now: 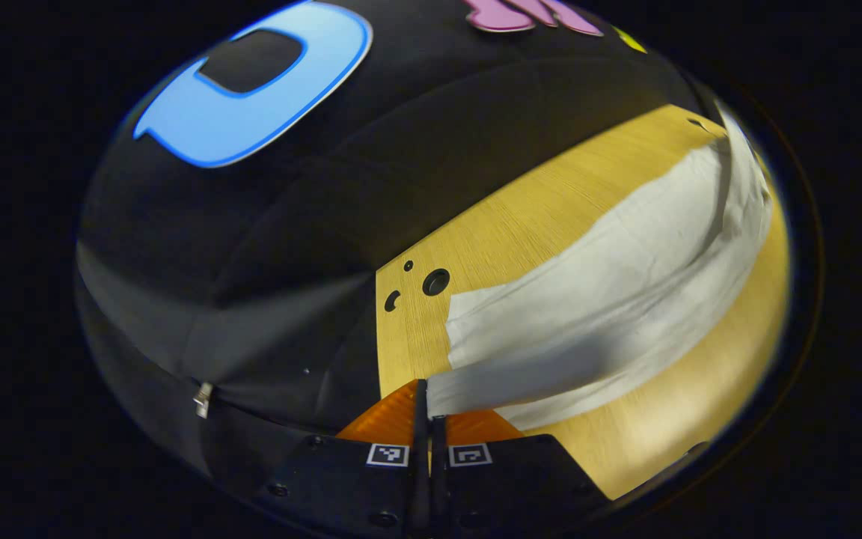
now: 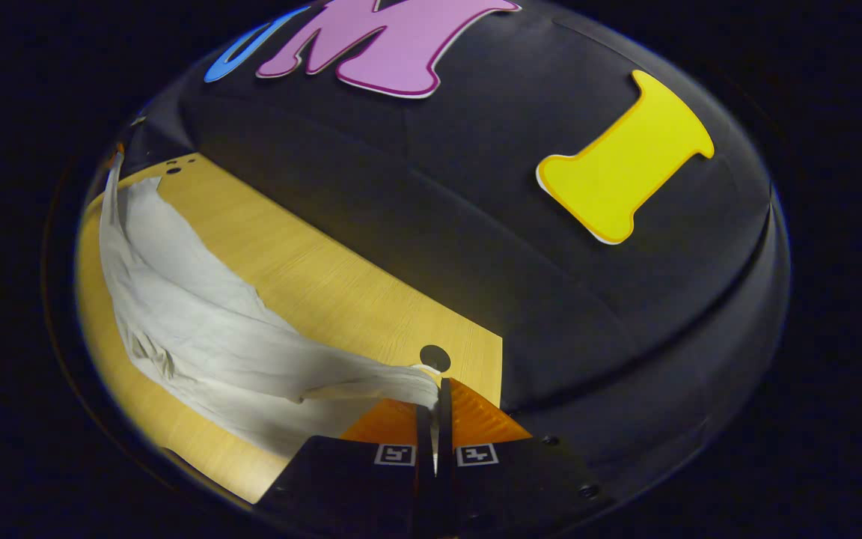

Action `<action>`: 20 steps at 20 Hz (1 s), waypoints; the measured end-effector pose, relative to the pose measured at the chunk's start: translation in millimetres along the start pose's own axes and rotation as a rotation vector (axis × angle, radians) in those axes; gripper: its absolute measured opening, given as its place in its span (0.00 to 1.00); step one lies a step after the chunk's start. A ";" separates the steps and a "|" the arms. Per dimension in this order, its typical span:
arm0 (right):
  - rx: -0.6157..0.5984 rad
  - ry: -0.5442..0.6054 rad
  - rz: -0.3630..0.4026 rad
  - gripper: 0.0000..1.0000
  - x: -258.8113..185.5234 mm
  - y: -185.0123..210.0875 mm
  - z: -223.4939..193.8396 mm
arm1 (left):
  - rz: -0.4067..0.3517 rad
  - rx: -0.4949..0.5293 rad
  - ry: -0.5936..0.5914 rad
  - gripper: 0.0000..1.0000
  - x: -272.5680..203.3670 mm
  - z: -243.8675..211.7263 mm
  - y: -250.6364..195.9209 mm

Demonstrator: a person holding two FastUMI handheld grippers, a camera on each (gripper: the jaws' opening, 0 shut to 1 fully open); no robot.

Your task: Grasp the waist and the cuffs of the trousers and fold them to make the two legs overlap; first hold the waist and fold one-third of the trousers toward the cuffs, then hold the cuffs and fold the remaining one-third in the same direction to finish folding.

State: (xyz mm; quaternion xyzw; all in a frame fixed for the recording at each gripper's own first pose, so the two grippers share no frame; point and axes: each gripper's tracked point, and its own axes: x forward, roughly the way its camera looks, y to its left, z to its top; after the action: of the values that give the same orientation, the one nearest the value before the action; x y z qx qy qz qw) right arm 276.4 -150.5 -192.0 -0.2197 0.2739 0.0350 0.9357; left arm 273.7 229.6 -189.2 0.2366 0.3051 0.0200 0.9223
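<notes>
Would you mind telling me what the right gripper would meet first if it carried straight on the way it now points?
Probably the black booth wall. The right gripper, shut on the white trousers, points past the wooden table's edge near a round hole. Depth is unclear, so the table edge could come first.

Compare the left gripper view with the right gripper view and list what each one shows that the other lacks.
Left gripper view: the left tool shut on one end of the white trousers, and three holes at the table corner.

Right gripper view: the right tool shut on the other end, where the cloth bunches, beside one hole.

Both: the trousers stretched across the wooden table, with the black booth wall behind.
</notes>
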 end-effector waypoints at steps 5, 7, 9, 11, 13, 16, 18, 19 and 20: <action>0.242 0.073 0.009 0.05 43.3 5.5 -13.4 | -0.017 -0.101 0.026 0.05 53.1 16.5 -16.9; 0.312 0.120 0.015 0.11 43.7 7.2 -20.8 | -0.005 -0.106 0.033 0.07 67.3 12.6 -19.9; 0.372 0.156 0.016 0.17 47.5 9.0 -28.2 | 0.006 -0.123 0.040 0.16 73.4 6.8 -22.3; 0.401 0.165 0.012 0.51 49.3 10.2 -31.8 | 0.023 -0.159 0.018 0.27 73.1 8.0 -19.6; 0.440 0.156 0.033 0.87 45.9 13.7 -29.0 | 0.022 -0.204 -0.011 0.56 63.3 12.2 -19.6; 0.522 0.128 -0.009 0.98 36.0 1.4 -29.6 | 0.000 -0.272 -0.058 0.91 42.9 21.7 -20.9; 0.580 0.116 -0.042 0.98 26.2 -6.8 -41.2 | 0.001 -0.329 -0.107 0.97 15.2 33.8 -16.7; 0.608 0.118 -0.057 0.98 21.6 -11.1 -49.3 | -0.002 -0.363 -0.135 0.96 -0.9 38.2 -16.3; 0.637 0.127 -0.075 0.98 18.0 -14.5 -58.5 | -0.007 -0.394 -0.158 0.96 -13.6 42.3 -15.4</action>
State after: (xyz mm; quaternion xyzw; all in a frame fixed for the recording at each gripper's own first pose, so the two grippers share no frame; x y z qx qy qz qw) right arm 265.2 -189.6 -239.9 0.0724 0.3204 -0.1009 0.9391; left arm 285.2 195.5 -158.9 0.0516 0.2229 0.0575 0.9718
